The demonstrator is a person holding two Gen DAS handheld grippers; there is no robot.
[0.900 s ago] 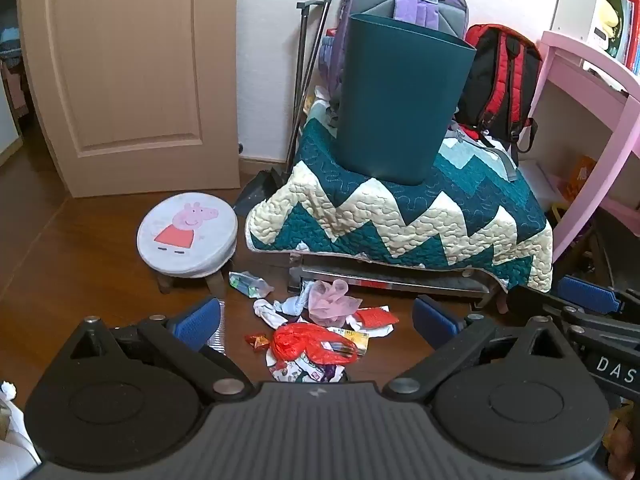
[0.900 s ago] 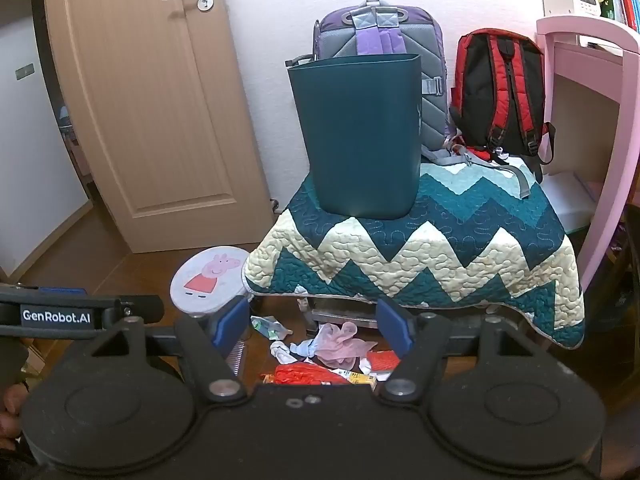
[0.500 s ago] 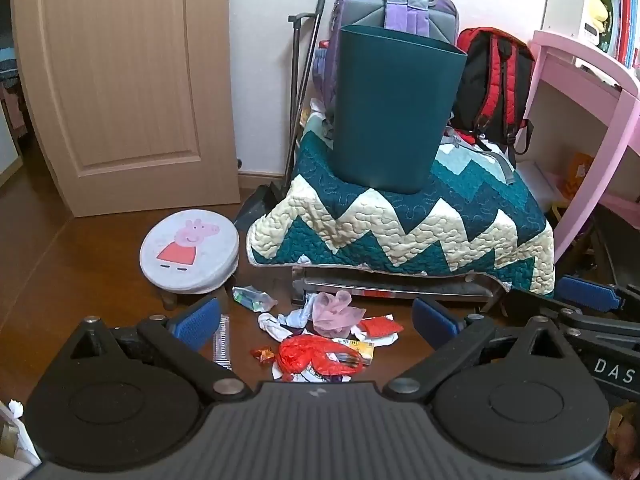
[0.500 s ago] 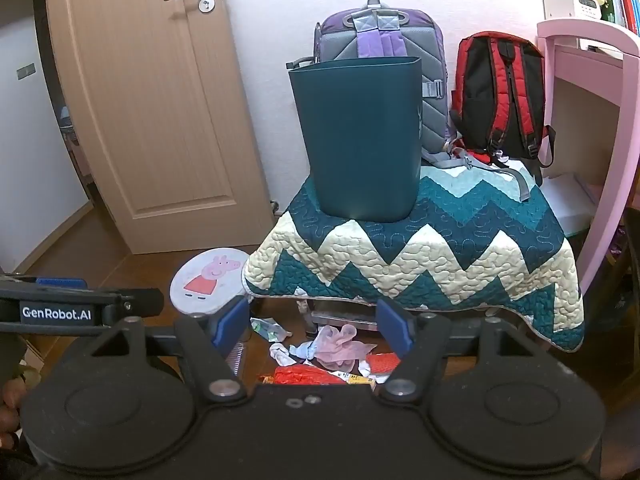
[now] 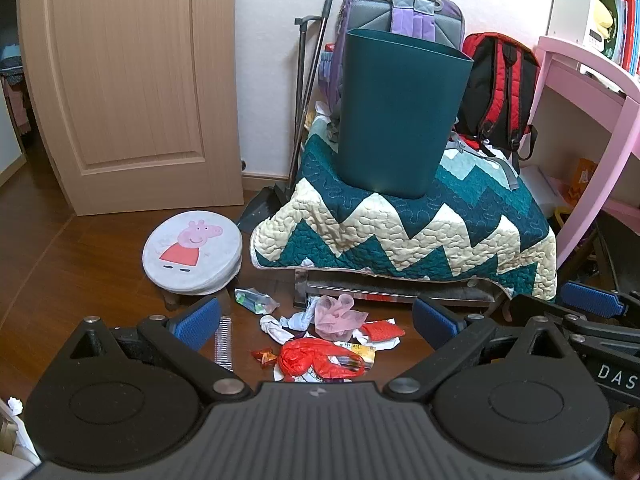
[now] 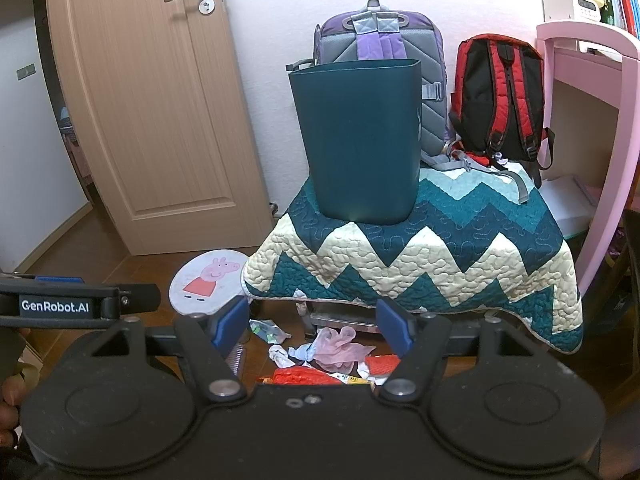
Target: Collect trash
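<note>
Several pieces of trash lie on the brown floor in front of a low quilt-covered stand: a red plastic bag (image 5: 316, 360), a crumpled pink sheet (image 5: 338, 316), white scraps (image 5: 276, 326), a small clear wrapper (image 5: 254, 300) and a red packet (image 5: 382, 330). A tall dark-teal bin (image 5: 400, 116) stands upright on the quilt (image 5: 400, 232). My left gripper (image 5: 316, 322) hangs open above the trash, nothing between its fingers. My right gripper (image 6: 312, 324) is open too, higher up, with the pink sheet (image 6: 336, 344) and bin (image 6: 360, 140) ahead.
A round cushioned stool with a cartoon pig (image 5: 192, 250) stands left of the trash. Purple (image 5: 400, 12) and red (image 5: 500, 88) backpacks lean on the wall behind the bin. A dustpan and poles (image 5: 304, 120), a wooden door (image 5: 132, 80) and a pink desk (image 5: 592, 120) ring the spot.
Both views have tilted and drawn back slightly; the trash sits lower and farther in the left wrist view. Both grippers stay open and empty.
</note>
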